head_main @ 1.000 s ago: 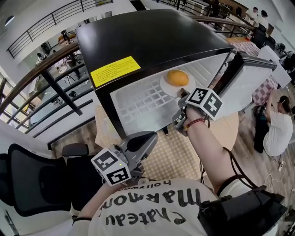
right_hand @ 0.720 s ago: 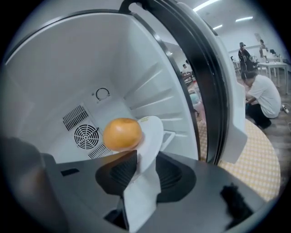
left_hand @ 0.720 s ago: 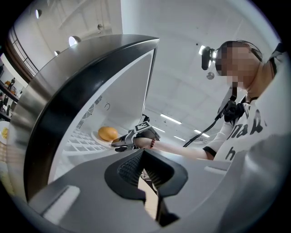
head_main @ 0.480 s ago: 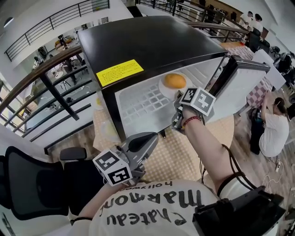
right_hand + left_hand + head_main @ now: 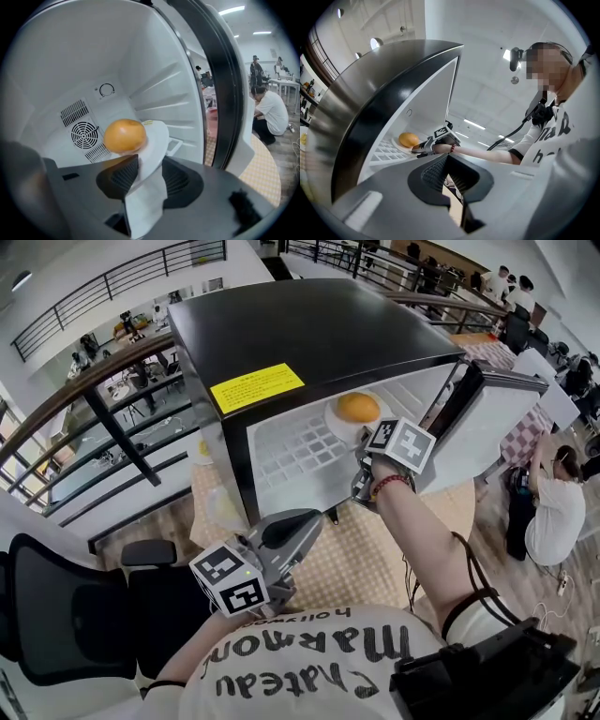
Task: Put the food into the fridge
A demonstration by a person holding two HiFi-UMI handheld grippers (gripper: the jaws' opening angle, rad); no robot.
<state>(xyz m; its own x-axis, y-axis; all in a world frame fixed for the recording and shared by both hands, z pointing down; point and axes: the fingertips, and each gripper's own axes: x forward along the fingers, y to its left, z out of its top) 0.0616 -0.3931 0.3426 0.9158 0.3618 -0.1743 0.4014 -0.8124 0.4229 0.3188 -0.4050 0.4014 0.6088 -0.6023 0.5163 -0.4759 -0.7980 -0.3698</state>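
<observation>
The black mini fridge (image 5: 309, 324) stands with its door (image 5: 487, 418) swung open to the right. On its white wire shelf rests a white plate (image 5: 339, 426) with a round orange food (image 5: 357, 407). My right gripper (image 5: 367, 442) reaches into the fridge at the plate's near rim. In the right gripper view the rim of the plate (image 5: 157, 140) lies between the jaws of my right gripper (image 5: 147, 171), which have just been opening; the right pad stands apart from it. The orange food (image 5: 124, 136) sits just beyond. My left gripper (image 5: 302, 521) hangs low in front of the fridge, shut and with nothing in it (image 5: 447, 161).
The fridge sits on a table with a checkered cloth (image 5: 347, 559). A person crouches on the floor at the right (image 5: 562, 493). A railing (image 5: 103, 409) runs behind at the left, and a black chair (image 5: 66, 615) stands at the lower left.
The right gripper's marker cube has rolled slightly beside the plate. Plate and orange food stay on the shelf. The left gripper has not moved.
</observation>
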